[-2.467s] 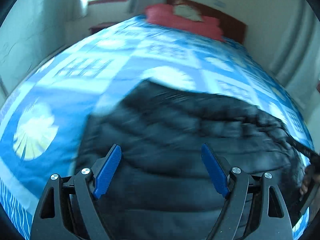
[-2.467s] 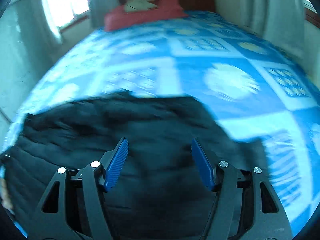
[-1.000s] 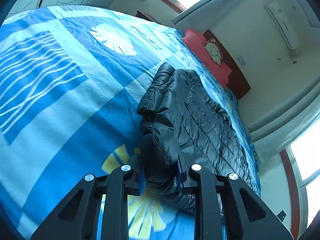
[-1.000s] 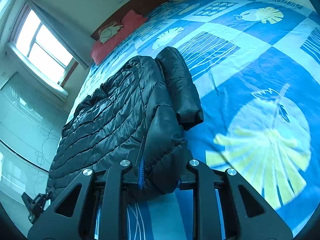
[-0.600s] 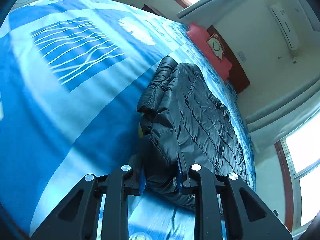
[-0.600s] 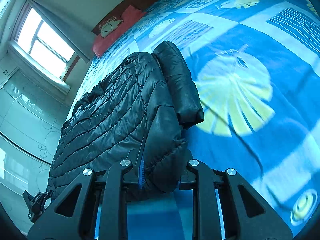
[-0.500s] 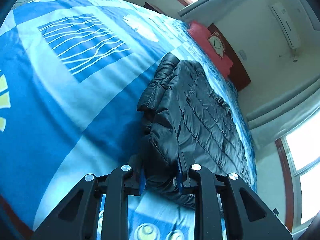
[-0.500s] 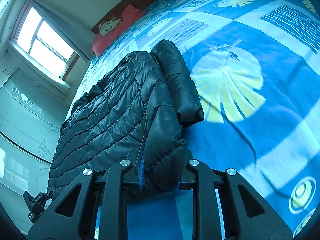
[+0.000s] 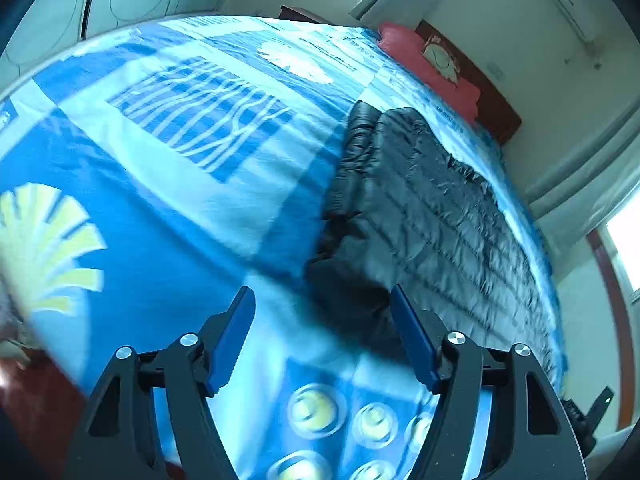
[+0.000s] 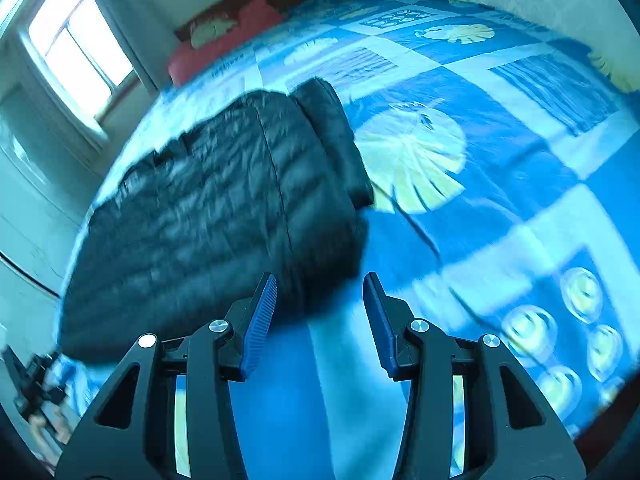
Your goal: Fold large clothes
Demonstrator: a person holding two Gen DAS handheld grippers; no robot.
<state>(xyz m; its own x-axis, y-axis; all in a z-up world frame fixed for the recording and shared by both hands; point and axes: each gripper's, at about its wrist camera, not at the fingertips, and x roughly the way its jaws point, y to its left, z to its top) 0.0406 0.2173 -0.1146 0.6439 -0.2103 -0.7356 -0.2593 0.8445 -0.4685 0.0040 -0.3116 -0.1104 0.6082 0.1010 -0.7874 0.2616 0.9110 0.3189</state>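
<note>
Black quilted puffer jacket lies flat along the blue patterned bedspread, long axis running toward the red pillow and headboard; nothing holds it. One sleeve is laid in a straight roll along the jacket's side edge, touching the body panel, which looks like a deliberate tuck to square the outline before the next fold. Left gripper: jaws spread wide, empty, hovering just off the jacket's near corner, blue pads framing that corner without contact. Right gripper: also wide and empty, sitting just short of the opposite near corner, left pad close to the hem but apart from it as far as the blurred view shows. Symmetric placement at the two hem corners suggests the garment has been set down and aligned on the bed, each tool free for a new grasp. Judgement: an early stage, body still at full length, lengthwise folds remaining. Puffy fill should spring back, so any fold will likely need pressing flat. The other gripper is visible at the frame edge in both views.
</note>
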